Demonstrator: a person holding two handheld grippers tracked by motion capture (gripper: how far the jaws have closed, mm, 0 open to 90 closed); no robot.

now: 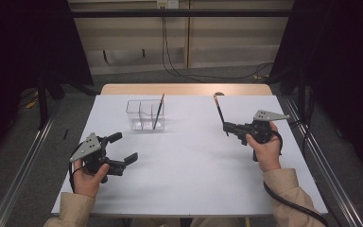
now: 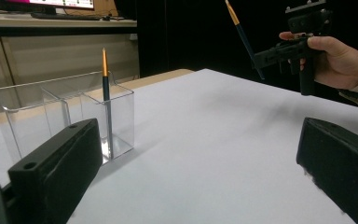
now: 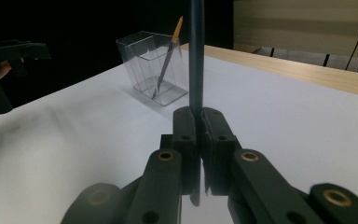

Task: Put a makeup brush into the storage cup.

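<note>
Closed jaws of the right gripper are seen at the bottom of its view, clamped on a dark pencil that rises to the top edge. A second pencil is already stood in the clear holder, upper centre of the high view. The left gripper, lower left, is held open and empty. For a clean drop, the held pencil should be kept near upright and lined up over a compartment before release

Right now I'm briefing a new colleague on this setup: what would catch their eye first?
Probably the dark pen clamped upright in the right gripper, raised over the table's right side. Next, the clear compartment holder near the far edge of the white table, with a second pen leaning in its right compartment. The left gripper waits open at front left.
</note>
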